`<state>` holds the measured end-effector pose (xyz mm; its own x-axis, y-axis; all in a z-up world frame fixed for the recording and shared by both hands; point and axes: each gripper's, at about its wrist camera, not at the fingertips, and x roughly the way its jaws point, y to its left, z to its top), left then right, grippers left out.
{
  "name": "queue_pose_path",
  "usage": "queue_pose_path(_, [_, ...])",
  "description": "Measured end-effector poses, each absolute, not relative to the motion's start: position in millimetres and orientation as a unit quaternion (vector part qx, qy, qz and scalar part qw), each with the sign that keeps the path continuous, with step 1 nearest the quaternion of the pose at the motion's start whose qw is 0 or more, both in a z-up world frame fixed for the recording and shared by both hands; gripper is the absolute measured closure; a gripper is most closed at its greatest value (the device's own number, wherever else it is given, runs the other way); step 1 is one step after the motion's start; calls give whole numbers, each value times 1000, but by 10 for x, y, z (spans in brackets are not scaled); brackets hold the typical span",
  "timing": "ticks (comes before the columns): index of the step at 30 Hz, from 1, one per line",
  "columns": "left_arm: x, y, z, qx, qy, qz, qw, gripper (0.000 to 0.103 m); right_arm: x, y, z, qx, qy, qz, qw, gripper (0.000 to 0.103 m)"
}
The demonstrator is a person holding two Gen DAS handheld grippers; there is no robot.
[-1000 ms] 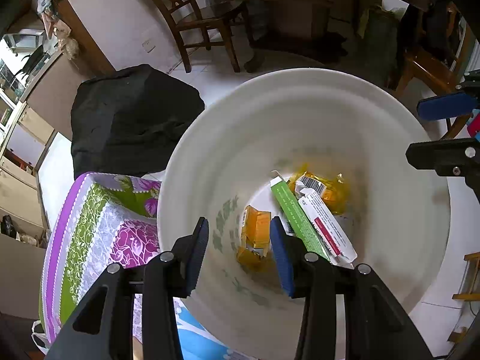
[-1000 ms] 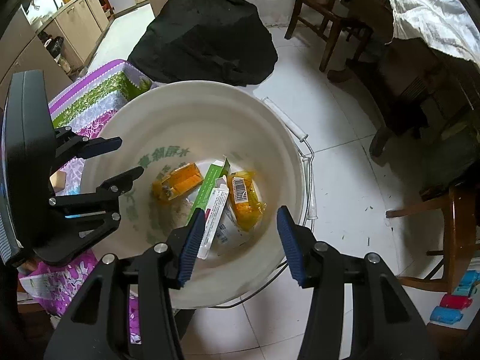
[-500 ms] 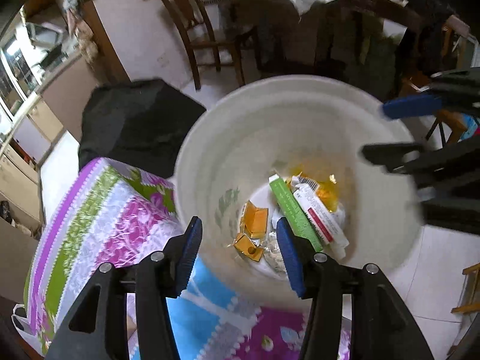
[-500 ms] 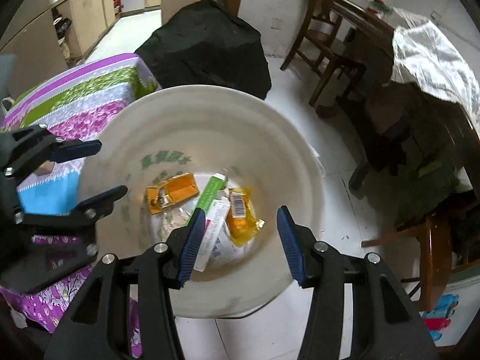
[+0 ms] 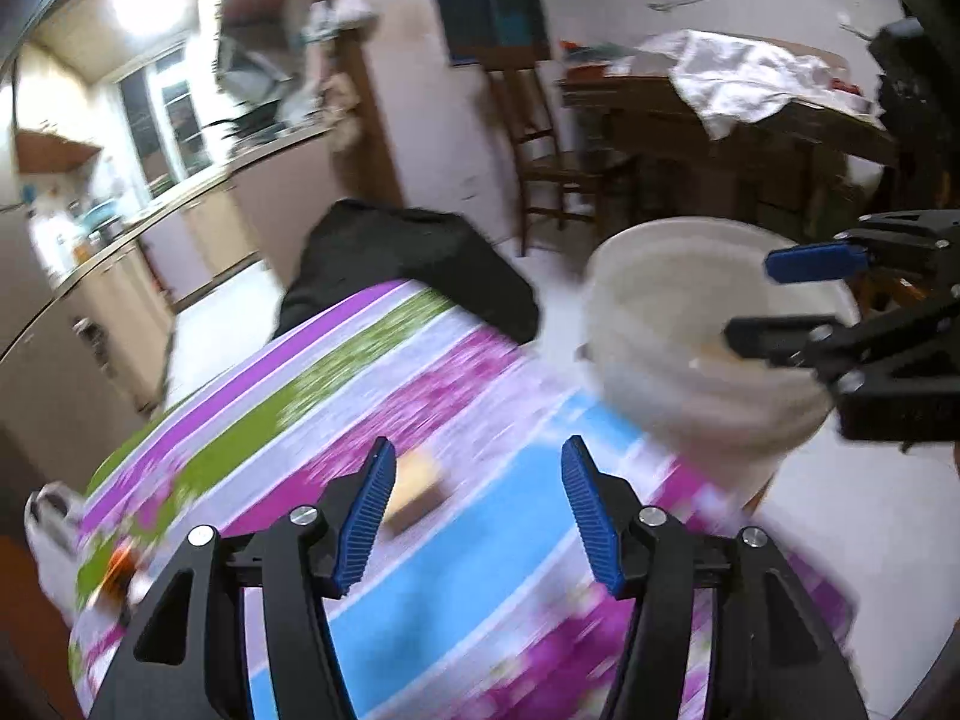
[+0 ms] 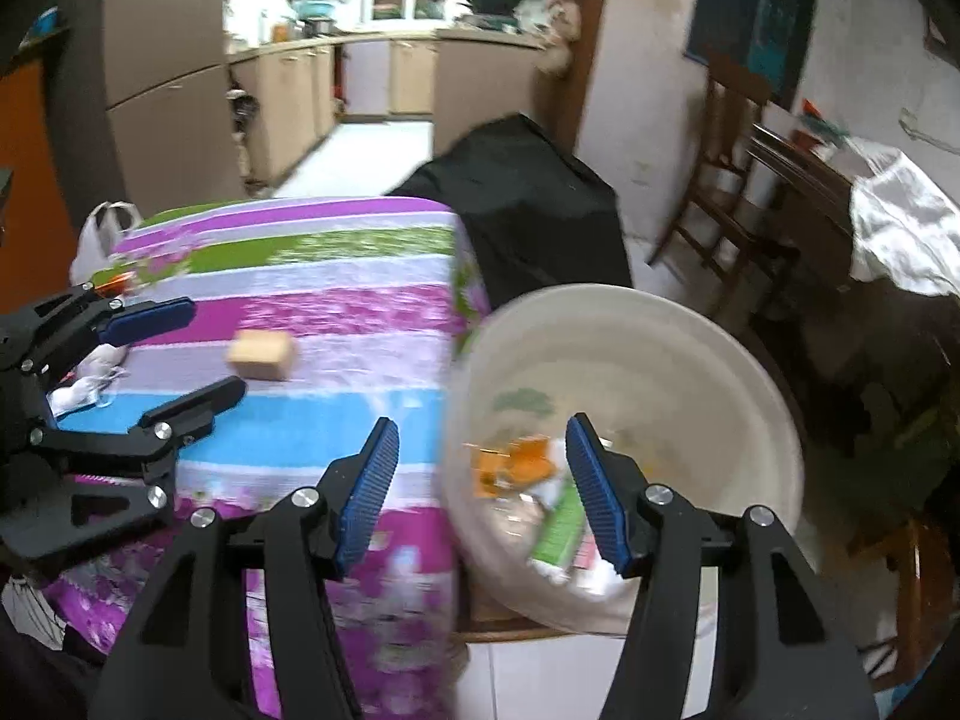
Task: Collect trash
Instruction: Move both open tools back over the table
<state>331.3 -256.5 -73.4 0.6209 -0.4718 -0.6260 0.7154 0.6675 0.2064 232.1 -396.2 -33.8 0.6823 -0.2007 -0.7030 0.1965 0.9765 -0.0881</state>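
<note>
A white bucket (image 6: 672,336) stands on the floor beside the table and holds orange wrappers (image 6: 516,462) and a green box (image 6: 558,531). It shows blurred as the bucket (image 5: 690,384) in the left wrist view. A small tan box (image 6: 261,354) lies on the striped floral tablecloth (image 6: 336,306); it appears blurred as the box (image 5: 414,492) ahead of my left gripper (image 5: 477,507). Its jaws are opening with nothing between them. My right gripper (image 6: 480,480) hovers over the bucket's near rim, jaws opening and empty. Each gripper shows in the other's view: the left gripper (image 6: 186,354), the right gripper (image 5: 798,300).
A black bag (image 6: 528,204) sits on the floor behind the table. Wooden chairs (image 6: 726,192) and a cluttered table with a white cloth (image 6: 900,228) stand at the right. A white plastic bag (image 6: 99,234) hangs at the table's far left edge. Kitchen cabinets (image 6: 288,96) line the back.
Both grippers have swung away from the bucket toward the table and their jaws have widened. The tan box and the tablecloth have come into view; the bucket now lies to the right.
</note>
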Motion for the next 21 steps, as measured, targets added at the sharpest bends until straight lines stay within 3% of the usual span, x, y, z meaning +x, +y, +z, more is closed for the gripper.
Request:
queue_pose_path(12, [3454, -655, -1144, 154, 347, -223, 898, 39, 2611, -3090, -906, 32, 421, -23, 906, 46])
queue_pose_path(21, [3370, 162, -1344, 121, 371, -179, 903, 35, 2707, -2745, -1131, 28, 435, -4, 900, 46])
